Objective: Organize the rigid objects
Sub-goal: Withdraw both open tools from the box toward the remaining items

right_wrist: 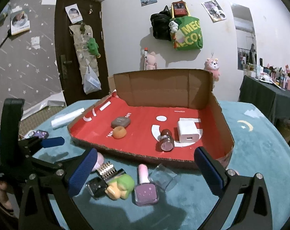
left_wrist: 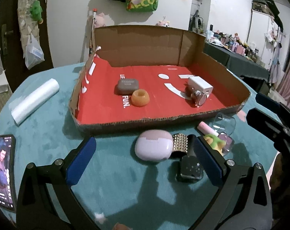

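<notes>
A cardboard tray with a red floor (left_wrist: 98,115) (right_wrist: 212,153) holds a grey-brown case (left_wrist: 127,86) (right_wrist: 121,122), an orange ring (left_wrist: 140,97) (right_wrist: 119,132), a white charger (left_wrist: 200,86) (right_wrist: 188,131) and a brown bottle on its side (left_wrist: 198,96) (right_wrist: 165,139). In front of the tray lie a lilac case (left_wrist: 154,147), a studded watch (left_wrist: 189,163) (right_wrist: 98,185), a green toy (left_wrist: 214,142) (right_wrist: 120,186), a purple nail polish (right_wrist: 145,187) and a clear cup (left_wrist: 224,123) (right_wrist: 165,177). My left gripper (left_wrist: 145,162) is open around the lilac case. My right gripper (right_wrist: 145,174) is open above the polish.
A phone (left_wrist: 4,172) lies at the table's left edge, lit. A white roll (left_wrist: 35,100) (right_wrist: 67,118) lies left of the tray. The teal tablecloth (left_wrist: 116,191) covers the round table. A dark side table with clutter (right_wrist: 269,95) stands at the far right.
</notes>
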`<state>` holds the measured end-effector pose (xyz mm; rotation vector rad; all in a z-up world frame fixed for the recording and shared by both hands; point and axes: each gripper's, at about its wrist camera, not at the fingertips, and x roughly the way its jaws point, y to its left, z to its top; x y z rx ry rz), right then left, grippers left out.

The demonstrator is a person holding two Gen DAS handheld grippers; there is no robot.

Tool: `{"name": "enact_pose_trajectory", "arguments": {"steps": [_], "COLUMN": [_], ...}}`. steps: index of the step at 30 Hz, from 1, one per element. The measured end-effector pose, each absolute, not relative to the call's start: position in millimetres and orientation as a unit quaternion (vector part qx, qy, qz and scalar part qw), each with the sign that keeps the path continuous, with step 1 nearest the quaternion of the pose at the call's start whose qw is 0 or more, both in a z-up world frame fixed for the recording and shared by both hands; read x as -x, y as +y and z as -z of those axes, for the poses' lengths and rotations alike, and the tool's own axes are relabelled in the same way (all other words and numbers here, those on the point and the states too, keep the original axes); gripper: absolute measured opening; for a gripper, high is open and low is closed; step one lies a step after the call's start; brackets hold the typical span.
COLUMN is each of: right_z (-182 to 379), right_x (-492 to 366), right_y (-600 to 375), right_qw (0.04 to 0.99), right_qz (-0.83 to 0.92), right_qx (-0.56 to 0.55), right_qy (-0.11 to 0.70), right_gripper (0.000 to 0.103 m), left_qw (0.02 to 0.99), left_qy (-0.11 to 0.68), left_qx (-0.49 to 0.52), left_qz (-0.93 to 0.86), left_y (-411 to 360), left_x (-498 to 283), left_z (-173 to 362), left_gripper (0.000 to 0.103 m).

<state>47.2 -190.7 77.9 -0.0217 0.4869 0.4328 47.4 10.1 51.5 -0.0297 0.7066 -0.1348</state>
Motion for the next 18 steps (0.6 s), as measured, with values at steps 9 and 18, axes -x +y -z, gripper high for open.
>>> {"name": "enact_pose_trajectory", "arguments": {"steps": [9,18], "right_z": [-60.6,-42.7], "right_x": [-40.9,-43.8], "right_y": [-191.6,-193.8], "right_qw": [0.941,0.934], "right_qz": [-0.208,-0.197], "right_qx": [0.021,0.026], "right_qy": [0.266,0.298], "right_gripper": [0.103,0.091], "left_qw": [0.925,0.922], "left_qy": [0.375,0.38], "left_qx": [-0.01,0.015], "left_qz": [0.052,0.071], "left_y": [5.7,6.5], "left_x": [-42.3,-38.5], "left_z": [-33.4,-29.6], "left_gripper": [0.103,0.103]}}
